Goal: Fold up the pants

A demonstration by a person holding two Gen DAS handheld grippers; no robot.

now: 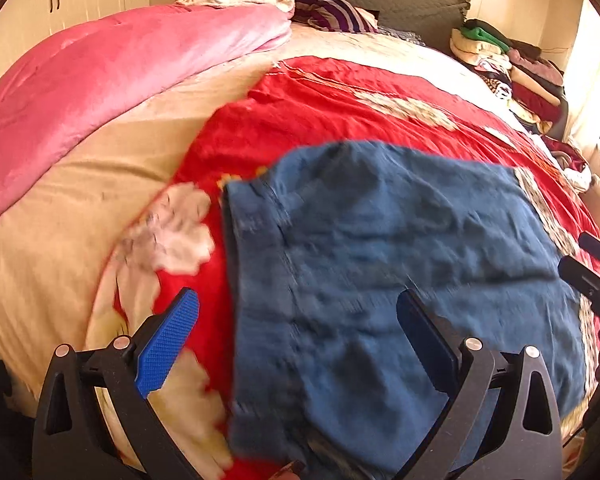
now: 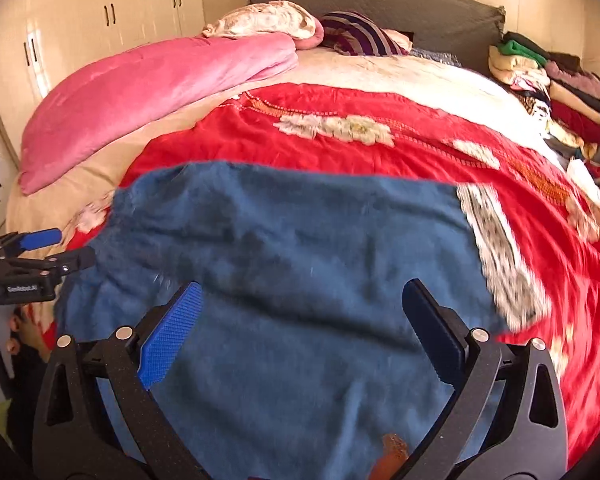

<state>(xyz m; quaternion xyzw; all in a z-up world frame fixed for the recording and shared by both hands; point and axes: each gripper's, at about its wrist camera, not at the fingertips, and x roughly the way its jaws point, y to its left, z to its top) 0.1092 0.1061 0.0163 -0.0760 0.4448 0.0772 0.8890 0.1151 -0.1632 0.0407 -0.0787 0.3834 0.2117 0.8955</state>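
Observation:
Blue denim pants (image 1: 400,264) lie folded in a broad flat block on a red floral blanket (image 1: 320,108) on the bed. They also fill the near half of the right wrist view (image 2: 292,264). My left gripper (image 1: 298,312) is open and empty, just above the pants' near left part. My right gripper (image 2: 302,304) is open and empty over the pants' near middle. The left gripper also shows at the left edge of the right wrist view (image 2: 52,248). The right gripper shows at the right edge of the left wrist view (image 1: 592,264).
A pink quilt (image 1: 112,80) lies along the bed's far left. Pillows (image 1: 324,10) sit by the grey headboard (image 2: 380,4). A pile of folded clothes (image 2: 548,84) stands at the far right. Cream wardrobes (image 2: 100,12) line the left wall.

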